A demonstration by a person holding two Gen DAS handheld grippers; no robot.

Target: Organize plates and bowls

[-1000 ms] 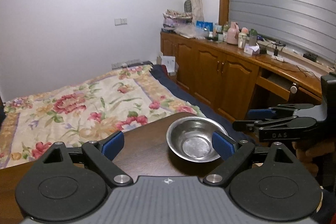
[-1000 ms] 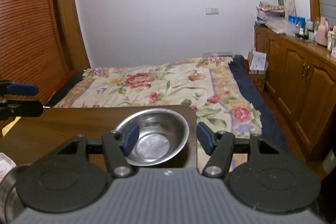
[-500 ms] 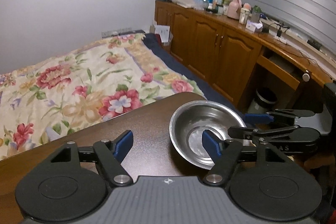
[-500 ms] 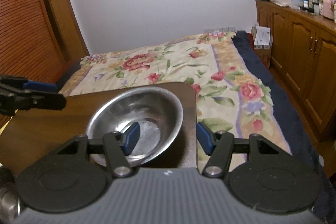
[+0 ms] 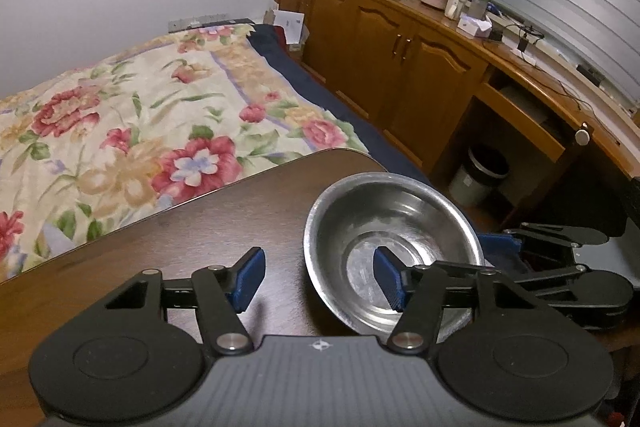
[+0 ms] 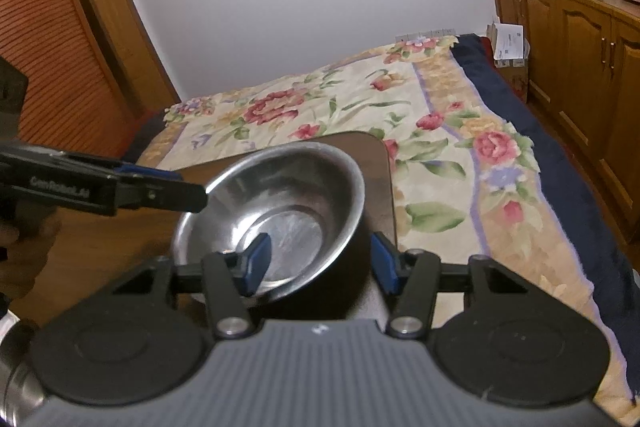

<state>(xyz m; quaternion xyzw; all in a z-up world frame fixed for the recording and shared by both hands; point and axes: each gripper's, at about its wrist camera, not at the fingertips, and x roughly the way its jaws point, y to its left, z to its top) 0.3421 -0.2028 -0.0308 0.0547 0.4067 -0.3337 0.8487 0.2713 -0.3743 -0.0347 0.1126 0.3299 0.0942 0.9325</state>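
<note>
Steel bowl (image 5: pixel 390 239) sits at tabletop (image 5: pixel 208 227) corner, lower centre frame; left gripper (image 5: pixel 320 277) and right gripper (image 6: pixel 322 261) both closing, each straddling its rim, pads not yet pressing.

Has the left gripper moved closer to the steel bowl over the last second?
Yes. The left gripper has come toward the bowl near the table corner; its jaws are closing astride the rim, one finger inside.

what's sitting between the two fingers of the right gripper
The near wall and rim of the steel bowl, seen in the right wrist view: one finger is inside the bowl, the other outside, as the right gripper is closing.
</note>
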